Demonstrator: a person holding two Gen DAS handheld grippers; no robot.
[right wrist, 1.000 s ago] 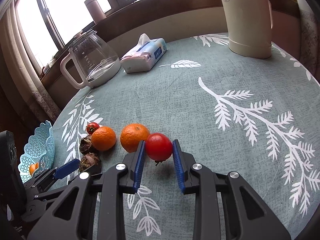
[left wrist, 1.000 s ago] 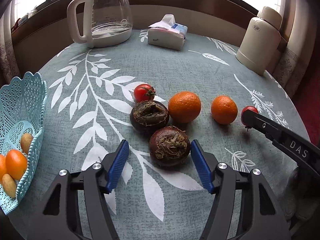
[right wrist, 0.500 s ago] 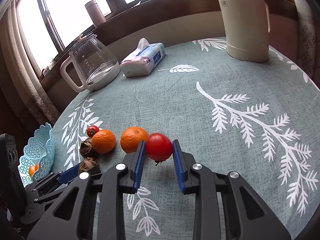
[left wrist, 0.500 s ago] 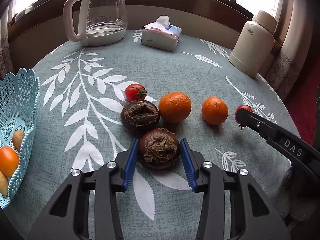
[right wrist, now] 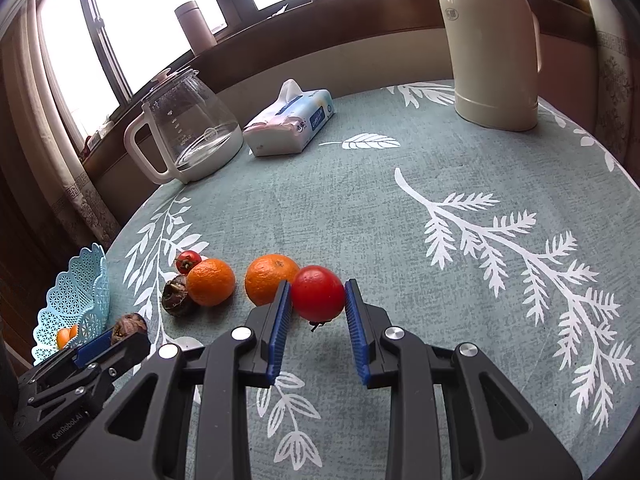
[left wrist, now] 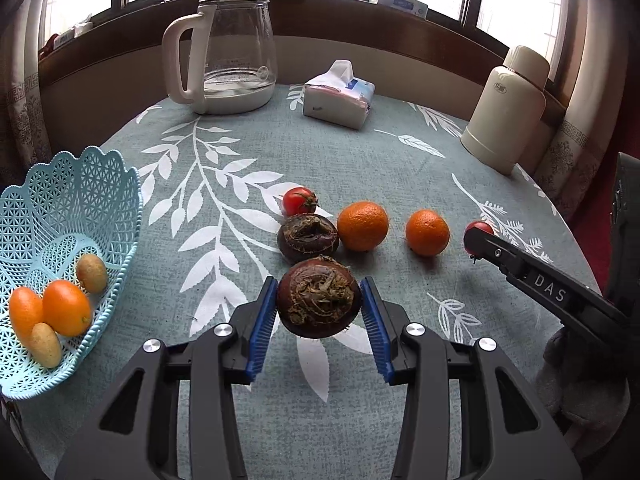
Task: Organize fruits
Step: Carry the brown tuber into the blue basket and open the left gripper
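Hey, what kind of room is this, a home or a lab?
Most likely a home dining or sitting room: a round table with a leaf-print tablecloth by the windows, holding a glass kettle, a tissue pack and a cream thermos.

Daylight is being blown out at the windows (right wrist: 132, 20).
Edges are being bent and darkened by fisheye distortion.

Open leaf-patterned grey-green tablecloth (left wrist: 224, 264) is seen between the pale blue lattice plastic basket (left wrist: 100, 184) and a cluster right of it: small red tomato (left wrist: 298, 201), dark brown water chestnut (left wrist: 307, 237), two oranges (left wrist: 362, 225).
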